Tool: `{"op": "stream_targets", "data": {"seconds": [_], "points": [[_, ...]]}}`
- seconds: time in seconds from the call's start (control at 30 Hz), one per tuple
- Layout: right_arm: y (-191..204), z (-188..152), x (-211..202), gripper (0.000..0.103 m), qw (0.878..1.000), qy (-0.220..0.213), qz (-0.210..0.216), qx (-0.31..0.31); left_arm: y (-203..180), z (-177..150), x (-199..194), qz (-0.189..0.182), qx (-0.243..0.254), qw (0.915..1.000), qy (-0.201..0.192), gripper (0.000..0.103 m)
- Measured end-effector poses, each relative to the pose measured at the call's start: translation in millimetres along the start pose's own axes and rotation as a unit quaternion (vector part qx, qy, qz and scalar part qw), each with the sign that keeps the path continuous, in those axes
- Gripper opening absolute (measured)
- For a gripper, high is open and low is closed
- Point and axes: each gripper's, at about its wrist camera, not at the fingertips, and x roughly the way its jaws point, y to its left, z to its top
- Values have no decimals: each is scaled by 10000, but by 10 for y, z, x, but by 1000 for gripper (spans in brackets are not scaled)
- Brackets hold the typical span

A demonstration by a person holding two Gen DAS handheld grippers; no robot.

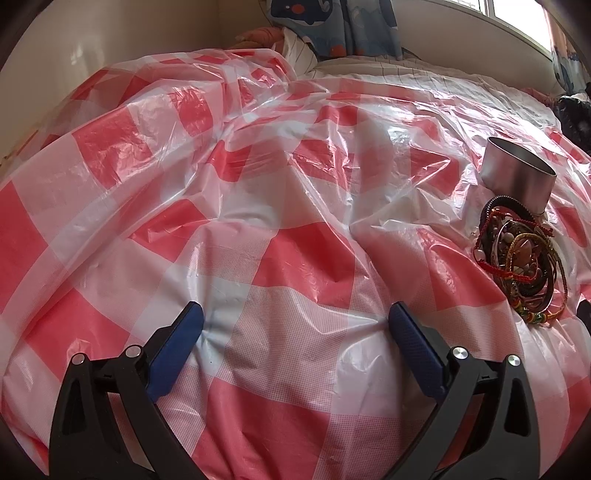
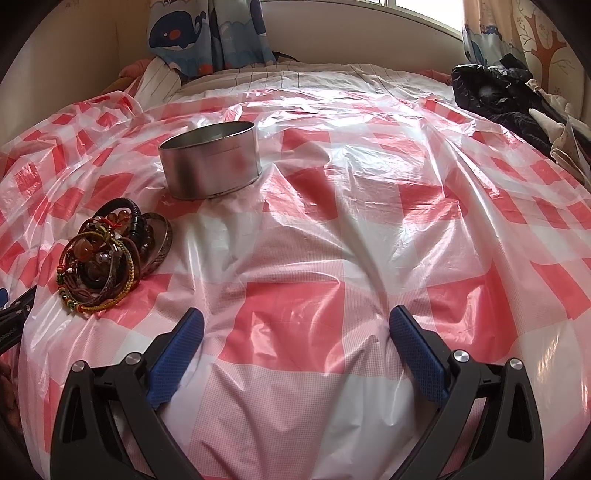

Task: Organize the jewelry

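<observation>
A pile of bracelets and bangles (image 2: 110, 258), beaded, corded and metal, lies on the red-and-white checked plastic sheet (image 2: 314, 258). It also shows at the right of the left wrist view (image 1: 521, 258). A round open metal tin (image 2: 212, 162) stands upright just behind the pile; it shows in the left wrist view (image 1: 517, 177) too. My left gripper (image 1: 295, 321) is open and empty, left of the pile. My right gripper (image 2: 295, 325) is open and empty, right of the pile and nearer than the tin. Part of the left gripper (image 2: 14, 314) shows at the right wrist view's left edge.
The sheet covers a soft, wrinkled bed. A black jacket (image 2: 498, 96) lies at the far right. Whale-print curtains (image 2: 207, 33) hang at the back by a window ledge. A wall runs along the left side.
</observation>
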Motion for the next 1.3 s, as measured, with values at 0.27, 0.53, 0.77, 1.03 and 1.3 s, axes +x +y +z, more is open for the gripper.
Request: {"op": "stream_targets", "data": {"seconds": [0.27,0.53,0.77,1.03,1.3], "points": [[-15,-5,16,96,10000,32,14,38,-3,7,-15,-56,-4,10000,33,97],[-12,-9,21,96,10000,34,6,36,-262,102,-340,-659,707,9928,-706,97],[-16,-1,25,96,10000,37,6,35,-519,177,-440,-898,1089,9847,-1019,97],[-19,3,25,96,10000,41,2,29,-599,107,-367,-861,1216,9859,-757,97],[-12,3,25,96,10000,41,-3,28,-597,64,-343,-772,1239,9871,-655,97]]}}
